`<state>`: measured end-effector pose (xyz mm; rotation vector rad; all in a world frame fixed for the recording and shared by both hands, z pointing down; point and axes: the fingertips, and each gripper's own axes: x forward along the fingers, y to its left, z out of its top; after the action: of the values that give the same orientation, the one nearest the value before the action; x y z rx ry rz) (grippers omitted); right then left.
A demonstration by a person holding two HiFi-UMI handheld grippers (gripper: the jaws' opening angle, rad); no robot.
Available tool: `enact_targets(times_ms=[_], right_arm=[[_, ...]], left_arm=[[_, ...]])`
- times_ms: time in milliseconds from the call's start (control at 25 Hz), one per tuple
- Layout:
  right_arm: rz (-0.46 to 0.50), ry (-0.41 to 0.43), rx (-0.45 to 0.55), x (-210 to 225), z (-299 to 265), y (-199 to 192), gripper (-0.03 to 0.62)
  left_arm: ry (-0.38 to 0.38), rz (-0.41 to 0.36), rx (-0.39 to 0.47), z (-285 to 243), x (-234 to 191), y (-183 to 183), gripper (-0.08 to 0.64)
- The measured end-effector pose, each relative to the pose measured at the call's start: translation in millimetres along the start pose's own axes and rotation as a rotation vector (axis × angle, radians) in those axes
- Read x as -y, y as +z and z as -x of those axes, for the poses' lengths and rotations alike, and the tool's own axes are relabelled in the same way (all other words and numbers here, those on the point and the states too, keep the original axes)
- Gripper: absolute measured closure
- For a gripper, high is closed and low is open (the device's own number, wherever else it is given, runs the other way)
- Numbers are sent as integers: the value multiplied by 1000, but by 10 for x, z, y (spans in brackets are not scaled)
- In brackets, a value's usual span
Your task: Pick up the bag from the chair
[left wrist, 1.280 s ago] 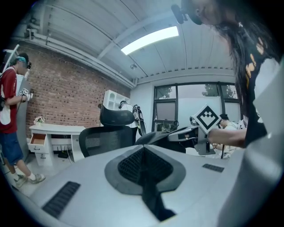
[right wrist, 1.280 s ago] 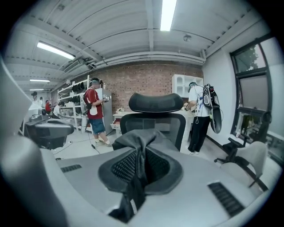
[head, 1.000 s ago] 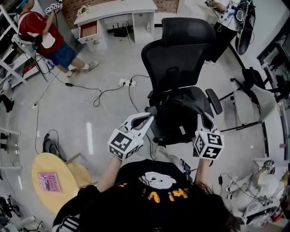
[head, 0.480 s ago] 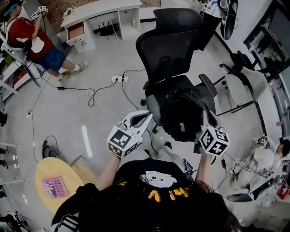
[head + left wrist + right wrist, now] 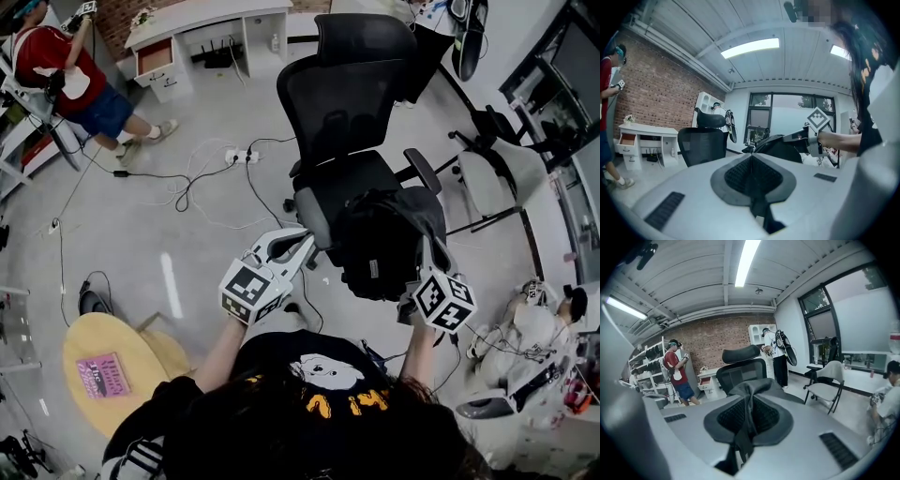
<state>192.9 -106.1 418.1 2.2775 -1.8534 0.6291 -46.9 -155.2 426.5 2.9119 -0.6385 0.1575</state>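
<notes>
Black backpack (image 5: pixel 380 248): hanging at 5 o'clock off office chair (image 5: pixel 342 117). Right gripper (image 5: pixel 427 248) pinching its strap (image 5: pixel 749 397); left gripper (image 5: pixel 306 246) closed, empty. Risk: strap slipping, backpack snagging armrest (image 5: pixel 418 172).

The right gripper (image 5: pixel 748 404) clamps the dark bag (image 5: pixel 757 386), chair (image 5: pixel 737 375) behind it.

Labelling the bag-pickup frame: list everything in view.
bag: 1, black, seat's front right edge
office chair: 1, black, centre
desk: 1, white, top left
power strip: 1, white, floor
side chair: 1, grey, right
round table: 1, wooden, bottom left
pink card: 1, pink, on table
person in red: 1, red top, top left
standing person: 1, white top, behind chair
third person: 1, white top, bottom right
left gripper: 1, white, shut, empty
right gripper: 1, white, shut on bag strap
</notes>
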Motion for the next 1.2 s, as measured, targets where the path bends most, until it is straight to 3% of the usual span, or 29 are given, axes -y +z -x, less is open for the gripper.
enact_targets(times_ms=[600, 1200], right_arm=[[19, 132, -4, 459, 673, -164, 566], [95, 345, -92, 498, 1467, -796, 566]], left_arm=[[131, -10, 11, 15, 889, 10, 551], [284, 16, -3, 520, 2118, -311, 551]])
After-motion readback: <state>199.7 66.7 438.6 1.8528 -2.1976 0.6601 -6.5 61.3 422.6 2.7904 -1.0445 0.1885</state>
